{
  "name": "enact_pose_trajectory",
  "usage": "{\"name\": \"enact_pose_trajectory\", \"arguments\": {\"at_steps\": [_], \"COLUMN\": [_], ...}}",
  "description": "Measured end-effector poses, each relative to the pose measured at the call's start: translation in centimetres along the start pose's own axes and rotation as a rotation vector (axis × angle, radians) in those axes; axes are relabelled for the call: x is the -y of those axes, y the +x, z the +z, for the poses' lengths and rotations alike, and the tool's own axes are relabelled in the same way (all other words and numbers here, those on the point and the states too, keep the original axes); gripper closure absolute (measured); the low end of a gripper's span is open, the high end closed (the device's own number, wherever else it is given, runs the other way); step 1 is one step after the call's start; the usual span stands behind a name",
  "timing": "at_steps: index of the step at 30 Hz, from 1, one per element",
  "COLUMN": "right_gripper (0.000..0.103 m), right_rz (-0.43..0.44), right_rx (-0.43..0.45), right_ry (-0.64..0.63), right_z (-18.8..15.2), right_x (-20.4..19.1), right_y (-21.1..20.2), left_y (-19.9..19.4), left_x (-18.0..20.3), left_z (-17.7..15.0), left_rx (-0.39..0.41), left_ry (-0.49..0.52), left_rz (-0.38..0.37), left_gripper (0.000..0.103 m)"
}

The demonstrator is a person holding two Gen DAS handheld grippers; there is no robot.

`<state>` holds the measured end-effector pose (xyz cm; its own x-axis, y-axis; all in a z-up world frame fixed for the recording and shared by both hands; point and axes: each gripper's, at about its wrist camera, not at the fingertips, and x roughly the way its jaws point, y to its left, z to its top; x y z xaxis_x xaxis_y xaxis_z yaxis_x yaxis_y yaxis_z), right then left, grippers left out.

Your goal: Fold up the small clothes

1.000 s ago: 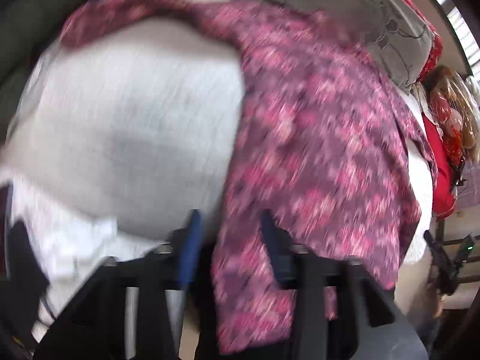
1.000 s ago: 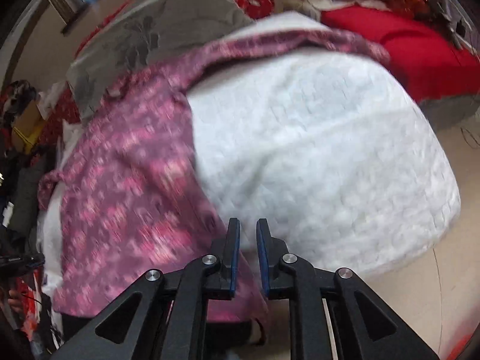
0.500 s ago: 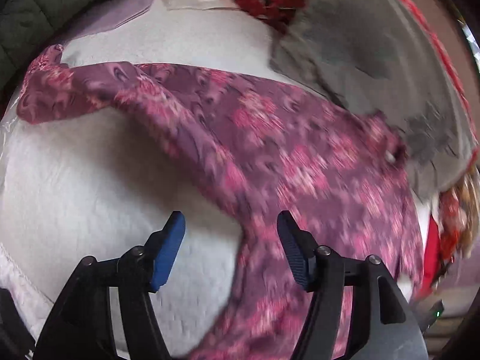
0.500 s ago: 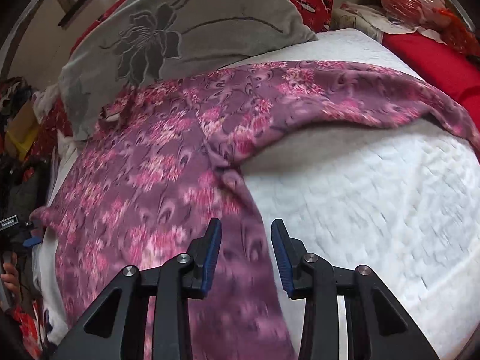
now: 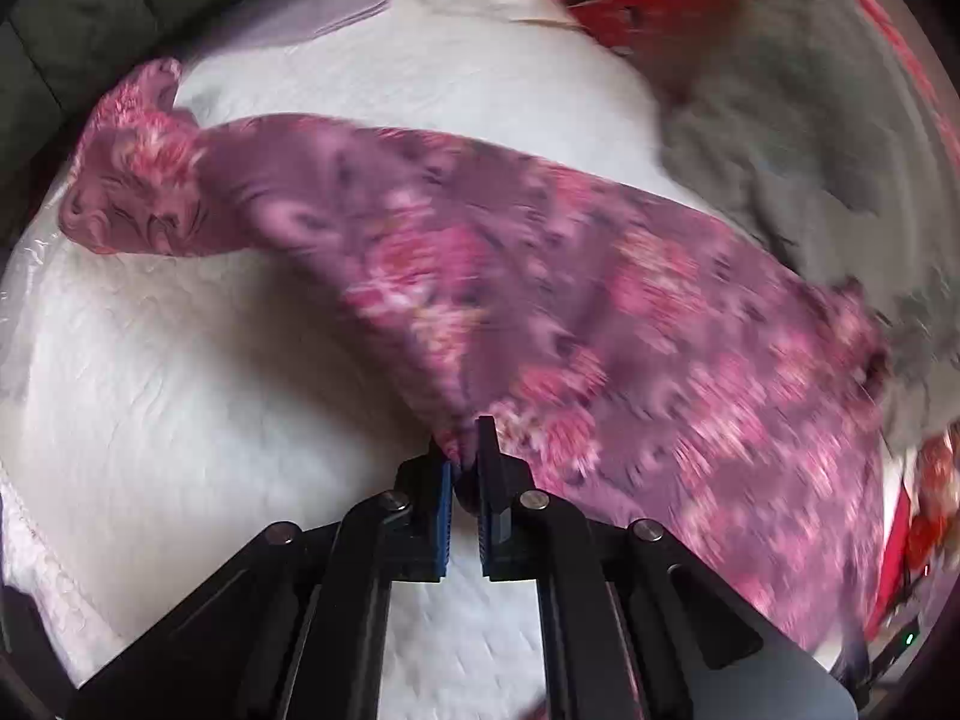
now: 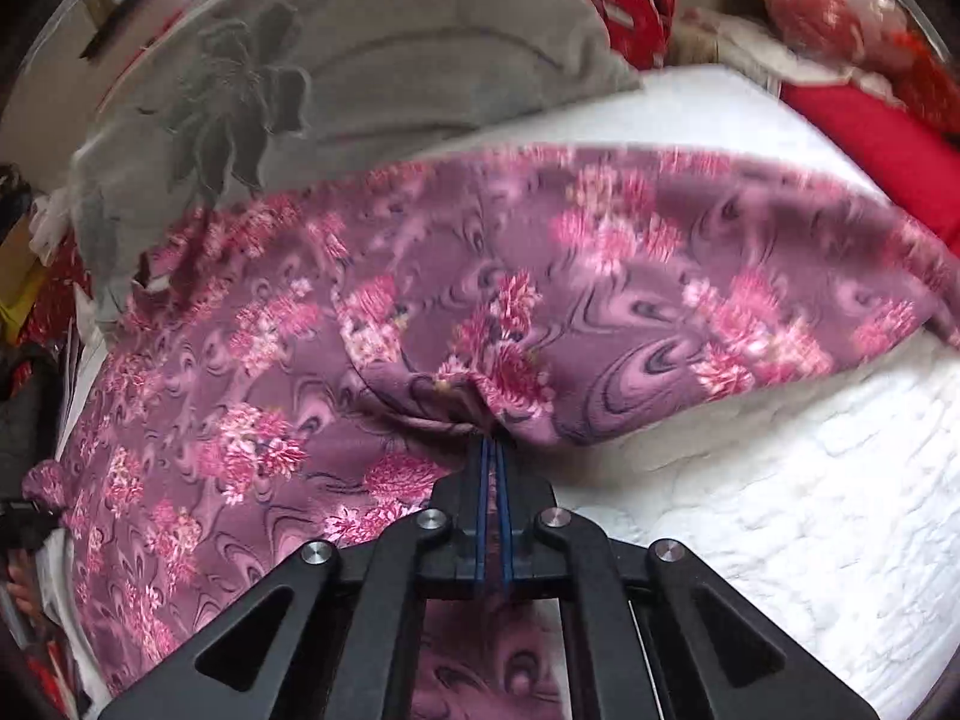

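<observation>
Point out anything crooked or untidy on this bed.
The purple floral garment lies skewed on the white bedspread, its sleeve end crumpled. Both grippers, left and right, pinch bunched fabric. Nothing looks torn.

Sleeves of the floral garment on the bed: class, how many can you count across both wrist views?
2. One sleeve stretches away to the upper left in the left wrist view; the other sleeve runs to the right in the right wrist view. Each view shows only one.

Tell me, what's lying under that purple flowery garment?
A white quilted bed cover shows around the purple flowery garment and seems to run beneath it. A grey pillow sits behind. Whatever else lies directly under the cloth is hidden.
</observation>
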<state>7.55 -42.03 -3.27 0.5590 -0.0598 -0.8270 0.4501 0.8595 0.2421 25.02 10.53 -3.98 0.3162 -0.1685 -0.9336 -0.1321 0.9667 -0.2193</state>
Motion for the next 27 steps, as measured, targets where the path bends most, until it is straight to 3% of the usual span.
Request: {"name": "enact_pose_trajectory", "arguments": {"at_steps": [1, 3, 5, 6, 8, 10, 11, 13, 15, 17, 20, 23, 27], "right_gripper": [0.093, 0.093, 0.088, 0.086, 0.088, 0.09, 0.089, 0.089, 0.079, 0.046, 0.045, 0.045, 0.045], "right_rz": [0.026, 0.157, 0.21, 0.206, 0.147, 0.149, 0.16, 0.189, 0.177, 0.117, 0.062, 0.012, 0.051], "right_rx": [0.011, 0.032, 0.016, -0.004, -0.096, -0.054, -0.065, -0.038, 0.04, 0.109, 0.192, 0.25, 0.245], "right_ry": [-0.006, -0.014, -0.045, -0.065, -0.122, -0.149, -0.128, -0.032, 0.092, 0.274, 0.55, 0.757, 0.945], "right_z": [-0.3, -1.4, -3.4, -4.3, -6.4, -7.3, -7.0, -6.0, -4.8, -3.4, -2.5, -2.9, -3.2], "right_x": [-0.2, -0.4, -0.6, -0.7, -0.7, -0.5, 0.1, 2.4, 6.6, 12.7, 22.1, 29.4, 34.3], "right_y": [-1.1, -3.1, -3.8, -3.5, -1.4, -1.9, -2.4, -3.7, -5.5, -6.7, -7.7, -7.8, -5.2], "left_y": [-1.0, -2.9, -3.8, -3.7, -2.2, -0.3, -0.2, -0.6, -0.7, -1.0, -0.6, -0.6, -0.2], "left_x": [0.6, 2.5, 5.1, 6.0, 8.3, 10.3, 10.8, 12.1, 12.0, 11.0, 10.5, 10.7, 11.5], "left_z": [-0.9, -3.9, -7.7, -9.3, -12.6, -15.2, -15.8, -17.4, -17.5, -16.9, -16.5, -16.4, -16.1], "left_rx": [0.015, 0.046, 0.059, 0.059, 0.042, 0.011, 0.044, 0.104, 0.09, 0.055, 0.017, 0.008, -0.001], "left_ry": [0.027, 0.126, 0.232, 0.272, 0.369, 0.454, 0.488, 0.58, 0.577, 0.532, 0.453, 0.434, 0.437], "left_rz": [-0.012, -0.044, -0.077, -0.075, -0.035, 0.059, 0.102, 0.18, 0.182, 0.153, 0.099, 0.101, 0.131], "left_gripper": [0.098, 0.093, 0.079, 0.067, 0.062, 0.061, 0.06, 0.057, 0.055, 0.051, 0.049, 0.046, 0.041]}}
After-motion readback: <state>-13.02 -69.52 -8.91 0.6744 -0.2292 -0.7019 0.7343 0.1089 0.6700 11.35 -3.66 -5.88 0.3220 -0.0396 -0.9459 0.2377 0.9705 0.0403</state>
